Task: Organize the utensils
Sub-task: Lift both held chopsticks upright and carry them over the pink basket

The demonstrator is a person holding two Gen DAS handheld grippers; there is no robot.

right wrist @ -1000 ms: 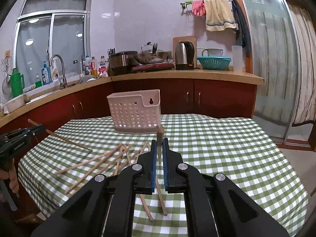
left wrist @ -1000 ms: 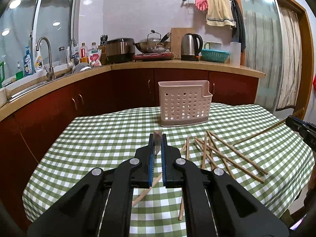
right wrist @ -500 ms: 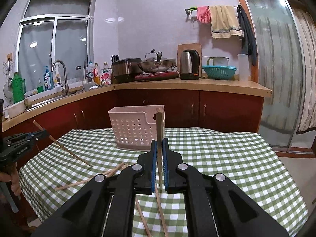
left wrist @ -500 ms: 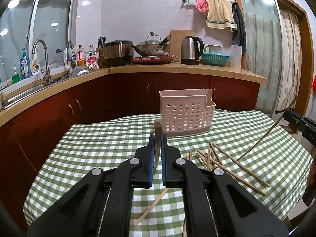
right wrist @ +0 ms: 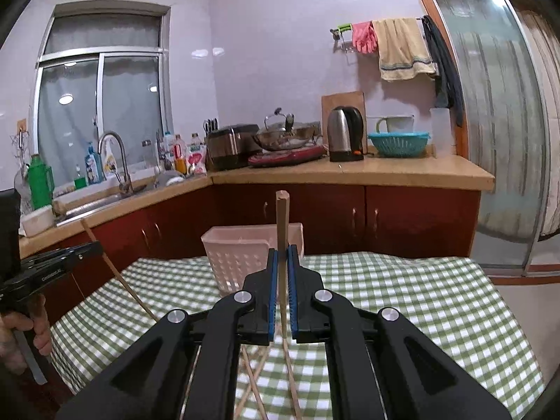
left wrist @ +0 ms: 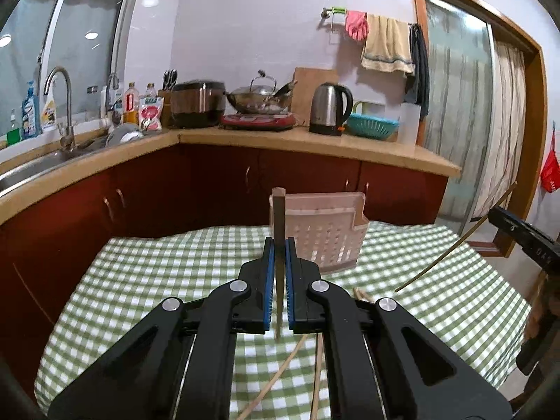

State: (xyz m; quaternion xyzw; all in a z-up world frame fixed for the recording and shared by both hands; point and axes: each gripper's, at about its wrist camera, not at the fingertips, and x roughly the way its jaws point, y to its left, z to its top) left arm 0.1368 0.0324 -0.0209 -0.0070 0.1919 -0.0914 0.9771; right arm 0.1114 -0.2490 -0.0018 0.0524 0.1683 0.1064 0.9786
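Each of the tongs, left (left wrist: 279, 262) and right (right wrist: 281, 266), pinches one wooden chopstick (left wrist: 278, 224) upright; the pale perforated plastic basket (left wrist: 327, 234) at twelve o'clock looks empty (interior partly hidden), and loose chopsticks (right wrist: 252, 378) remain on the checked surface (left wrist: 168, 273).

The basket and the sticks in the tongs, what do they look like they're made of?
Basket: looks like matte pale pink plastic, moulded with rows of small holes. Sticks, one in the left tongs and one in the right tongs: likely unfinished wood or bamboo, tan and squared at the tip.

Loose chopsticks (right wrist: 252, 378) cluttered the counter's (right wrist: 402, 301) near edge; the perforated basket (right wrist: 238, 259) blocked its far edge.
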